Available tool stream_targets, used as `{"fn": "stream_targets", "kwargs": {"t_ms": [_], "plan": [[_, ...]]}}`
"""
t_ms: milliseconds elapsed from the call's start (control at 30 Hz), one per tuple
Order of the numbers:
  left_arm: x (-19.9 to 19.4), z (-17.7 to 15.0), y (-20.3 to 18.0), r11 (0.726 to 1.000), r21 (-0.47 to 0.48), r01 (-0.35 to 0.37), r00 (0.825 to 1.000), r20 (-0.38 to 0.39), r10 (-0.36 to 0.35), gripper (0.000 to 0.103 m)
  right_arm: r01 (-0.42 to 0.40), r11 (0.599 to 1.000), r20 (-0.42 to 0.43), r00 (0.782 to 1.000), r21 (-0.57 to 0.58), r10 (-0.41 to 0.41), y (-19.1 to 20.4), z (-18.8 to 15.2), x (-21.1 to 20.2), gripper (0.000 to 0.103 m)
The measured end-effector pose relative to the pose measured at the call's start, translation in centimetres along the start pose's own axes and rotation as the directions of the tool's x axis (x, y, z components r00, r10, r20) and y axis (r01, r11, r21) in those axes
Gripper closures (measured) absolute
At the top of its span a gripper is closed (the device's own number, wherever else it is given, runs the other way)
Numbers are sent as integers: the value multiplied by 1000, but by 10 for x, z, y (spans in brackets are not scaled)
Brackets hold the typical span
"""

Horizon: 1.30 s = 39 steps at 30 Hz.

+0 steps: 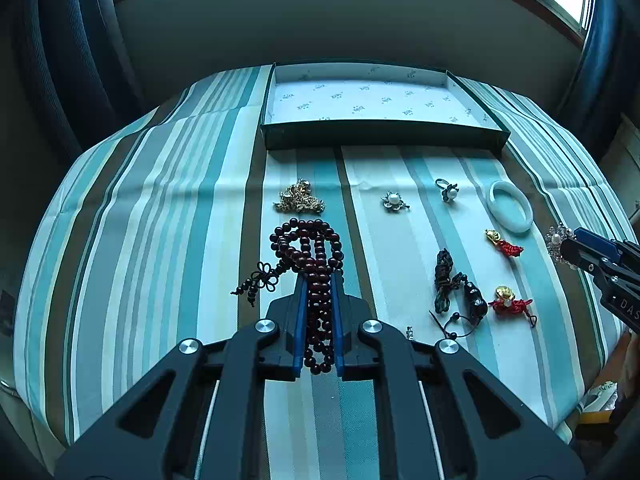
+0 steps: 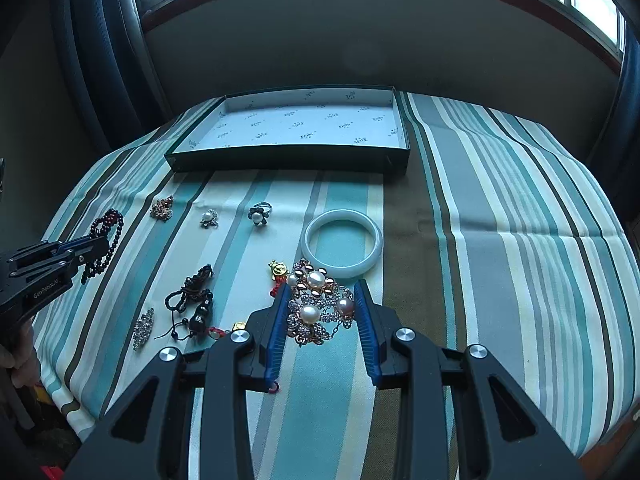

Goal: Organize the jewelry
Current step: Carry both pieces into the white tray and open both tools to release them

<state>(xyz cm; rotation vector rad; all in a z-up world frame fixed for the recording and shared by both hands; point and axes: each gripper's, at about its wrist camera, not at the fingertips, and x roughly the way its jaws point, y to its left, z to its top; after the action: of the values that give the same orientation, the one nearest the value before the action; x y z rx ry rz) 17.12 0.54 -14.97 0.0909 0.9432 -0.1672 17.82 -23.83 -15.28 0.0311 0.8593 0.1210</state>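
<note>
A string of dark red beads lies partly on the striped cloth, and my left gripper is shut on its lower strands. The right wrist view shows the same left gripper and beads at far left. My right gripper is shut on a cluster of pearl flowers, which touches both blue pads. The left wrist view has this right gripper at the right edge with the cluster at its tip. An open green box with a white lining stands at the back.
On the cloth lie a gold brooch, a small pearl flower, a pearl ring, a white bangle, a black cord pendant, two red-and-gold charms and a rhinestone piece. A hand shows at left.
</note>
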Motion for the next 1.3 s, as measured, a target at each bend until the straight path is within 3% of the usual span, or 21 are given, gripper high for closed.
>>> {"fn": "stream_targets", "kwargs": {"t_ms": [367, 700, 933, 1100, 1300], "plan": [[4, 63, -13, 999, 38, 22, 995, 97, -25, 92, -1, 999, 96, 995, -55, 7, -2, 71, 16, 70], [46, 145, -23, 998, 65, 15, 986, 163, -26, 92, 6, 996, 145, 989, -91, 7, -4, 142, 63, 70], [100, 178, -24, 997, 81, -5, 990, 141, -6, 92, 24, 993, 89, 996, -117, -14, -13, 155, 113, 70], [137, 175, -18, 995, 96, -22, 997, 82, 14, 92, 35, 990, 13, 999, -140, -34, -18, 148, 145, 70], [158, 166, -11, 994, 100, -31, 999, 41, 27, 92, 33, 989, -21, 999, -147, -37, -18, 141, 158, 70]]}}
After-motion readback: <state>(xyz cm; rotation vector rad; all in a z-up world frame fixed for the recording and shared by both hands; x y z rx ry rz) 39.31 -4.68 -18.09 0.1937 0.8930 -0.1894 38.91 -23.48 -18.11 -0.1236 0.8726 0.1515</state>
